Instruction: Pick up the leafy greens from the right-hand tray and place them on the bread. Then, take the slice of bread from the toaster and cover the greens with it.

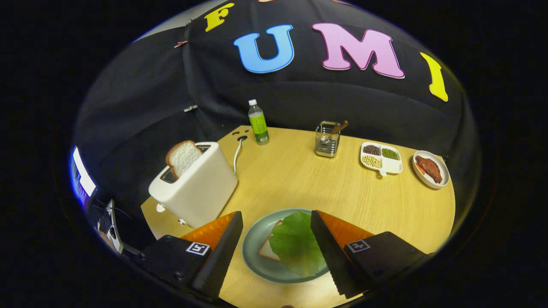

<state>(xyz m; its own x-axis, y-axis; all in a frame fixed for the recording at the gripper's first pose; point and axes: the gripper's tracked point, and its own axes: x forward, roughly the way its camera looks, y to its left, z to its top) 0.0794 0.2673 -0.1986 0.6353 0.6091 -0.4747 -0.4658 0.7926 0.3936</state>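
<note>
leafy greens [295,244] are lying on the bread [267,248] right now, on the grey-green plate [252,244] between my fingers, and my claw [274,256] is spread wide, gripping nothing. by my read, step 1 is done and the toast is next.

slice of bread [183,157] stands up out of the near slot of the white toaster [197,188], well over to the left beyond my left finger, more than half of it showing. i'd judge it light, soft and easy to crush, crumbly at the crust, so i want my 2 fingers on its flat faces near the top edge, a gentle squeeze, then a straight lift so it doesn't snag on the slot. the leaf looks limp and light too; setting the slice down square should pin it instead of sliding it off.

containers now, all across the counter [299,184]. the plate holds the lower bread with the leaf covering most of it, a pale corner poking out on the toaster side. further back, a divided white dish [383,169] carries 3 lots of beans or grains: dark, green, pale yellow. beside it a small white plate [441,182] holds a brownish slab of meat. a metal holder [327,141] has a utensil handle sticking out, and a green-labelled bottle [258,122] stands near the back edge.
</note>
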